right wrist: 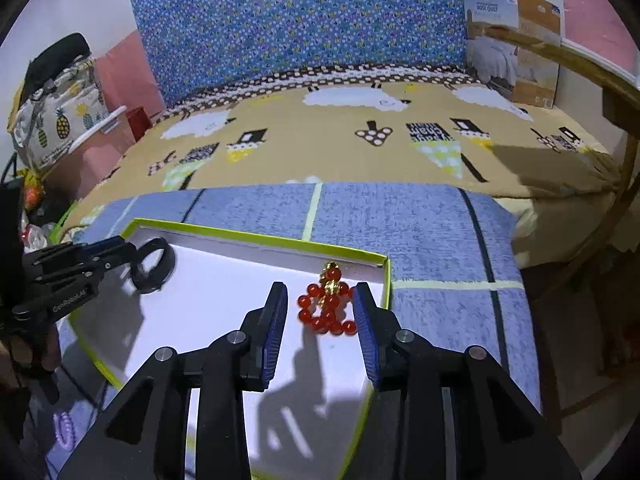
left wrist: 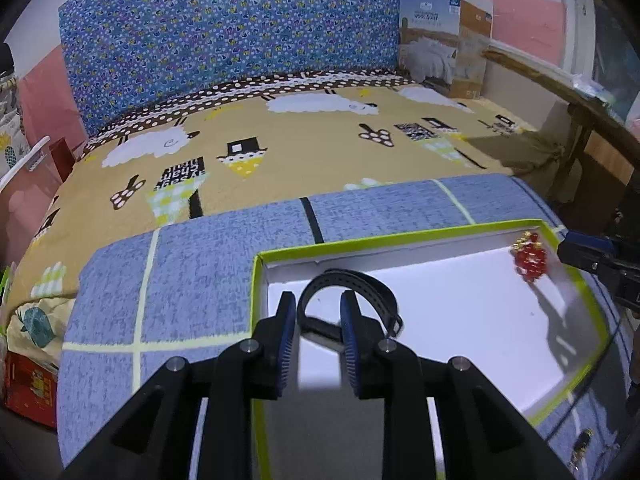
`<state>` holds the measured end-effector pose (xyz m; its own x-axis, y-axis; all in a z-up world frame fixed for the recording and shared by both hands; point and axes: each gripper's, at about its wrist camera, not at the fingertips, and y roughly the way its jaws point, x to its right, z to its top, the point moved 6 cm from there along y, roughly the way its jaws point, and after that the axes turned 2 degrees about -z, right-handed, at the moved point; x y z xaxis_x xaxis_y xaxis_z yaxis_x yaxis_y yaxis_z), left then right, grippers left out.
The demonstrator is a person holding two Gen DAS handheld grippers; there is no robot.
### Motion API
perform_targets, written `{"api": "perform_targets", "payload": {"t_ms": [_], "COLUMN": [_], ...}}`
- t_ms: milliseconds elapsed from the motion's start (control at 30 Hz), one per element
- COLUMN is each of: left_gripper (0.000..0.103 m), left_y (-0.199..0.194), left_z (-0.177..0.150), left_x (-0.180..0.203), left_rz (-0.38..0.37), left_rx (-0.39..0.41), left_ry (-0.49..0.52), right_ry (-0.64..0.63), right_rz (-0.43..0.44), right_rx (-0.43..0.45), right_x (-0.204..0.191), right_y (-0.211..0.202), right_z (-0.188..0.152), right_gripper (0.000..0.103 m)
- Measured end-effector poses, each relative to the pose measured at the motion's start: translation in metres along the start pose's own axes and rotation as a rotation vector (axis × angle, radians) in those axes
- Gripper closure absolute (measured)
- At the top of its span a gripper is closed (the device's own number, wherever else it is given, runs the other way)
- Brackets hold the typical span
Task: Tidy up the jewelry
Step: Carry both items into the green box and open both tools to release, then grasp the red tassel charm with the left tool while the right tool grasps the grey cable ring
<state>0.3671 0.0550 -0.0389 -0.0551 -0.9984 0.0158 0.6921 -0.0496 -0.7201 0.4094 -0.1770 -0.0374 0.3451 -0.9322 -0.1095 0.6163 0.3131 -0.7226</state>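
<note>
A shallow white tray with a lime-green rim (left wrist: 456, 231) (right wrist: 256, 235) lies on a blue mat. A black looped strap (left wrist: 352, 282) (right wrist: 154, 266) lies in its far left corner. My left gripper (left wrist: 318, 308) is open, its fingers either side of the strap's near end; it also shows in the right wrist view (right wrist: 132, 249). A red bead bracelet with gold charms (right wrist: 328, 306) (left wrist: 530, 258) lies in the far right corner. My right gripper (right wrist: 320, 300) is open, its fingers flanking the bracelet without closing on it.
The blue mat (left wrist: 200, 272) lies on a yellow patterned bedspread (right wrist: 320, 140). A purple bead bracelet (right wrist: 66, 428) lies on the mat left of the tray. A small dark trinket (left wrist: 580, 446) lies near the tray's right front. A wooden rail (right wrist: 624, 92) runs along the right.
</note>
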Motion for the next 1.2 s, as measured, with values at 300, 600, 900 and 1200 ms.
{"api": "perform_targets", "payload": {"t_ms": [300, 600, 900, 1200], "left_gripper": [0.079, 0.079, 0.079, 0.079], "left_y": [-0.075, -0.144, -0.181, -0.198], "left_z": [-0.029, -0.080, -0.121, -0.155], "left_x": [0.010, 0.034, 0.049, 0.057], "left_rz": [-0.036, -0.098, -0.115, -0.143], "left_rx": [0.087, 0.139, 0.162, 0.166], "left_ry": [0.017, 0.030, 0.036, 0.022], "right_ry": [-0.006, -0.010, -0.022, -0.023], "right_rz": [0.005, 0.017, 0.001, -0.019], "right_rx": [0.075, 0.131, 0.150, 0.168], "right_x": [-0.016, -0.035, -0.053, -0.058], "right_y": [-0.075, -0.146, -0.183, -0.200], "right_z": [-0.032, -0.089, -0.138, -0.169], "right_gripper": [0.068, 0.068, 0.068, 0.068]}}
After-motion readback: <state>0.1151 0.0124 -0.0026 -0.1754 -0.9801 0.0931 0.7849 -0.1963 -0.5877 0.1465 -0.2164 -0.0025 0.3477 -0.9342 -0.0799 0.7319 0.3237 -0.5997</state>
